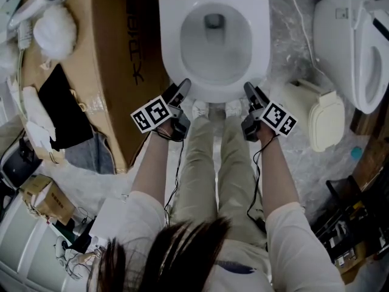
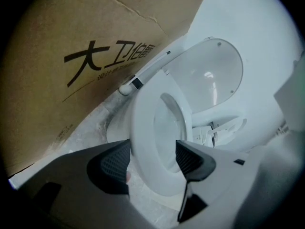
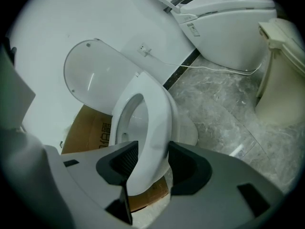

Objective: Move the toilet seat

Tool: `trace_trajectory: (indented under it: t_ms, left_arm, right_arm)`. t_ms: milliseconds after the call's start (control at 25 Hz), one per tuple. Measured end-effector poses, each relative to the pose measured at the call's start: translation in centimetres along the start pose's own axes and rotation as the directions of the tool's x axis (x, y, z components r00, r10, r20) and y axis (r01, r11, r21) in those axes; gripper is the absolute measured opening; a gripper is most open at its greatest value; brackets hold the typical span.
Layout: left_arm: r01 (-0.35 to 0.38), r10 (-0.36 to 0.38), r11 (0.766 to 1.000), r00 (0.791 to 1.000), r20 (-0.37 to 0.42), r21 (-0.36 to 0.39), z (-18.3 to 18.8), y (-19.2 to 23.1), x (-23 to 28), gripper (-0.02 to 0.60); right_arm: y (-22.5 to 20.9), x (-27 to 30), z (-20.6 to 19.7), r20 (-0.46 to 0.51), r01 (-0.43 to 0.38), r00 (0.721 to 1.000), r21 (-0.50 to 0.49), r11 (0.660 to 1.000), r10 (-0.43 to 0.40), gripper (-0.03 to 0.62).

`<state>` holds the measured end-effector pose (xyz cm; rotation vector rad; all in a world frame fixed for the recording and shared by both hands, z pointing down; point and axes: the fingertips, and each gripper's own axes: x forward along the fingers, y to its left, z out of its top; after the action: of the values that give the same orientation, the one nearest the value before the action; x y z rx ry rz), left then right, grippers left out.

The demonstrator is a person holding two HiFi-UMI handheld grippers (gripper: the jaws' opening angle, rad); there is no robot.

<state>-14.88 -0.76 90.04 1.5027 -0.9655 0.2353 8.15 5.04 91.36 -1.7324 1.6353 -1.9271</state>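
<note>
A white toilet stands in front of me with its seat (image 1: 262,41) ringing the bowl and its lid (image 2: 205,80) raised against the wall. My left gripper (image 1: 182,89) is at the seat's front left. In the left gripper view, the left gripper (image 2: 152,159) stands open, its jaws straddling the seat rim (image 2: 145,128). My right gripper (image 1: 250,90) is at the front right. In the right gripper view, the right gripper (image 3: 148,163) has both pads pressed on the seat edge (image 3: 157,113), with the lid (image 3: 95,75) behind.
A big cardboard box (image 1: 115,53) stands close on the toilet's left. A second toilet (image 1: 358,47) and a beige bin (image 1: 319,117) are on the right, on the marble floor. A white cable (image 1: 298,17) runs along the floor. My shoes (image 1: 216,109) are at the bowl's front.
</note>
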Motion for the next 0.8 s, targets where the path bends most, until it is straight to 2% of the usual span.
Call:
trace_trajectory:
  t_ms: [240,800]
  left_arm:
    - [-0.005,0.006,0.999,0.999,0.032,-0.033,0.8,-2.2,-1.7,0.275]
    - [0.014,-0.011,0.999,0.996,0.091,-0.030,4.7,-9.7,-6.9,0.275]
  right_arm:
    - [2.2,-2.0,0.8,-0.021,-0.023,1.000,0.006,1.000,0.023,0.206]
    - [9.8,-7.5,4.9,-0.029,-0.101,0.995,-0.039,0.994,0.099,0.175]
